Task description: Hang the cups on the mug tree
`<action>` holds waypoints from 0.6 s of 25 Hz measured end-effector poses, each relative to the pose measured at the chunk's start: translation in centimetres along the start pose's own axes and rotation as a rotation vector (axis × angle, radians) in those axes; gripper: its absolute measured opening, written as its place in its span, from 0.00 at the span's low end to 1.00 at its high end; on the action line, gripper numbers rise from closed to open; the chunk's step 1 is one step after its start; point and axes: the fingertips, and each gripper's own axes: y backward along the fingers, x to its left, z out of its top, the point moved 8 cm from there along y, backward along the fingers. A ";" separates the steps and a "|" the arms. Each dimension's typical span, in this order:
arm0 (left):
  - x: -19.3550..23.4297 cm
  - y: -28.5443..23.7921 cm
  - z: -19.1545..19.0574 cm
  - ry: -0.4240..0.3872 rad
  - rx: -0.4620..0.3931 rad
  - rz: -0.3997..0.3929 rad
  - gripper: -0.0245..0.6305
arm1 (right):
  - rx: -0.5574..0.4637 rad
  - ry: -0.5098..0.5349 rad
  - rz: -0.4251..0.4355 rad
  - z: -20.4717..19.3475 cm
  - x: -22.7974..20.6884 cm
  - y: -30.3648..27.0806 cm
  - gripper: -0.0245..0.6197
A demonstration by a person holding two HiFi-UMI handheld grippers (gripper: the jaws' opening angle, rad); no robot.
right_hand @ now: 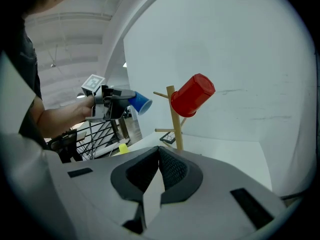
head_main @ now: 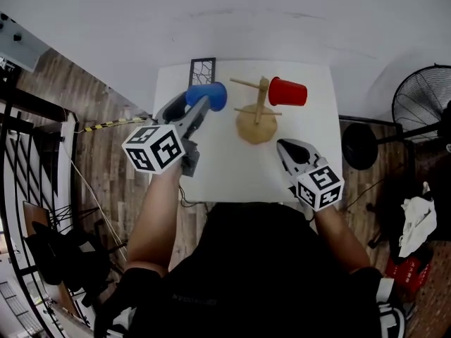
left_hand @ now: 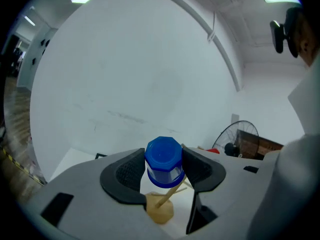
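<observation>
Left gripper view shows the left gripper (left_hand: pixel 163 174) fingers (left_hand: pixel 131 173) gripping the blue plastic cup (left_hand: pixel 163 160) by its side walls above the surface's (head_main: pixel 232 164) far edge, the cup probably light and easily crushed, while the right gripper's (right_hand: pixel 159 156) fingers are closed on nothing.

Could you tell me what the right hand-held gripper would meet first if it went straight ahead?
Probably the mug tree, at its post below the red cup; depth is unclear.

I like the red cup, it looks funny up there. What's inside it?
The red cup hangs tilted, its mouth against the pole of the mug tree, so a wooden peg probably goes inside. The cup's wall covers that peg and everything else in there.
</observation>
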 end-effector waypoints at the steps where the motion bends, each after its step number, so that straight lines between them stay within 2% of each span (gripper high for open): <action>1: 0.0 0.0 0.5 0.030 -0.019 -0.012 0.41 | 0.001 -0.002 0.004 -0.1 0.1 0.0 0.05; 3: 0.1 0.1 1.2 0.076 -0.049 -0.036 0.41 | 0.002 -0.004 0.009 -0.3 0.3 0.2 0.05; 6: -0.1 0.0 1.9 0.103 -0.074 -0.061 0.41 | 0.000 -0.003 0.005 -0.5 0.3 0.6 0.05; 11: -0.8 -0.5 2.5 0.091 -0.079 -0.085 0.41 | -0.009 -0.013 -0.011 -0.6 0.0 1.3 0.05; 15: -1.5 -1.4 2.3 0.049 -0.056 -0.089 0.41 | -0.011 -0.020 -0.018 -0.9 -0.1 1.8 0.05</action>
